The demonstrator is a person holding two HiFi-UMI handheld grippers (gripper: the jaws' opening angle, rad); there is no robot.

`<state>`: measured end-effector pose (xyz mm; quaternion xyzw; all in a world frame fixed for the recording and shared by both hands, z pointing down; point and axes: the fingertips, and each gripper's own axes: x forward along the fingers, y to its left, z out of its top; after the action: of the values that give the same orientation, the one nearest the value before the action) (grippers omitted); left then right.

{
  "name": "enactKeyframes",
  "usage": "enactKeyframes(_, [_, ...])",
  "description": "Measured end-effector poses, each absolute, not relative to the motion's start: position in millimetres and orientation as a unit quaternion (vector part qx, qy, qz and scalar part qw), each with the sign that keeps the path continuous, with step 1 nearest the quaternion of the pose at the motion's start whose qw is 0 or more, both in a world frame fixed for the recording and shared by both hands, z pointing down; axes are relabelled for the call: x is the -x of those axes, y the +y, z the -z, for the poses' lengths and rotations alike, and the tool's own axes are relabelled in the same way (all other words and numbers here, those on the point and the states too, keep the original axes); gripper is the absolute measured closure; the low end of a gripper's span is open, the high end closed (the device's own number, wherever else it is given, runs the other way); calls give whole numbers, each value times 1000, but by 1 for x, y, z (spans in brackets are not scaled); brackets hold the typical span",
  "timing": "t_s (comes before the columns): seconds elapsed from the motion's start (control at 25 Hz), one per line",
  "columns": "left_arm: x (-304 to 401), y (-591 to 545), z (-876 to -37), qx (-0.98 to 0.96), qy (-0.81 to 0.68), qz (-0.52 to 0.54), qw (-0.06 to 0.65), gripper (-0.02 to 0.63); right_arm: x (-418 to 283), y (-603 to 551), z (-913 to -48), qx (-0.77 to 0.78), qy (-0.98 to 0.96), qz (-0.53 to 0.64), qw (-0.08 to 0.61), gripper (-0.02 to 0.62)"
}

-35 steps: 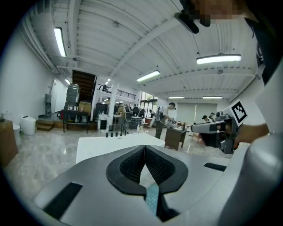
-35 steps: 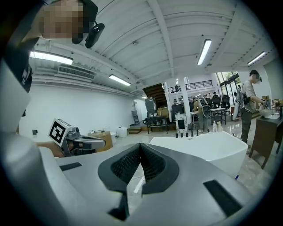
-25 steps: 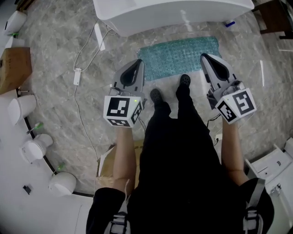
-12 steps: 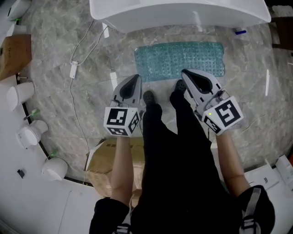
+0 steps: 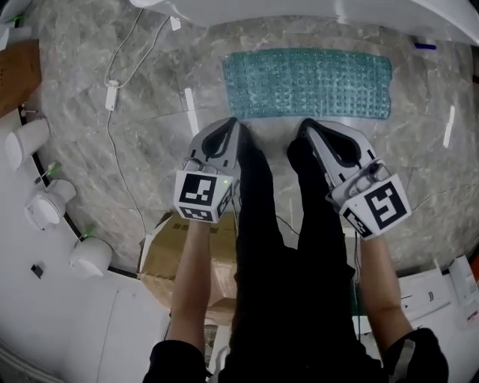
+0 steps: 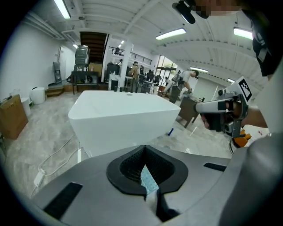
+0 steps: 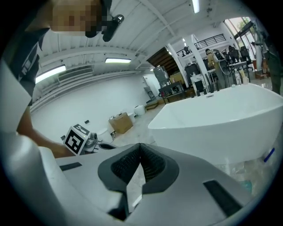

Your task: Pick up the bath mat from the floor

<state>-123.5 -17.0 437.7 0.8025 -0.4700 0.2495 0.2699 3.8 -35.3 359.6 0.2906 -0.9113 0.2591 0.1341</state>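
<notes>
The teal, bumpy bath mat [image 5: 307, 82] lies flat on the marble floor in front of the white bathtub [image 5: 314, 9]. In the head view both grippers hang above the floor just short of the mat's near edge. My left gripper [image 5: 227, 129] is near its left end, my right gripper [image 5: 310, 130] near its middle. Both are shut and hold nothing. In the left gripper view the jaws [image 6: 143, 149] meet at the tips, and a sliver of the mat [image 6: 149, 180] shows in the gap below them. The right gripper's jaws [image 7: 140, 146] also meet, pointing at the tub [image 7: 221, 119].
The person's black-clad legs [image 5: 277, 224] stand between the grippers. A white cable with an adapter [image 5: 111, 94] trails on the floor at left. A cardboard box [image 5: 176, 258] sits behind the left arm. White ceramic fixtures [image 5: 45, 209] line the left edge. A blue object [image 5: 424, 46] lies by the tub.
The person has stepped toward the tub, so the mat lies lower in the head view. Both grippers have come nearer to the mat's near edge and stay shut.
</notes>
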Motion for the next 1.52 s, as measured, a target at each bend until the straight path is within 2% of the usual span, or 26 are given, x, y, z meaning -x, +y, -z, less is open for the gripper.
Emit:
enactKeyframes(0.16, [155,-17,-507,-778,-480,-253,316,594,21,-33,-419,-296,-902,-275,152,583])
enactKeyframes(0.64, [188,6,-771,-754,-462,-295,361,592,66,-8,-644,-321,-865,-341,181,583])
enactKeyframes(1.0, [205,18,-925,-733,-469,-293,397,585,93,21,-773,-306,-848,-383,200,583])
enactKeyframes(1.16, [210,13,-985,-729,-472,-307,389,514,97,19,-815,-305,-845,-393,197,583])
enactKeyframes(1.24, [213,11,-1016,-724,-474,-317,388,502,97,17,-834,-306,-844,-394,199,583])
enactKeyframes(1.36, [218,6,-1059,-703,-487,-324,405,435,97,12,-858,-300,-846,-390,205,583])
enactKeyframes(1.48, [221,-3,-1091,-680,-504,-317,428,339,94,12,-873,-298,-845,-393,207,583])
enactKeyframes(1.52, [223,-6,-1100,-675,-509,-321,426,330,92,12,-877,-301,-842,-396,207,583])
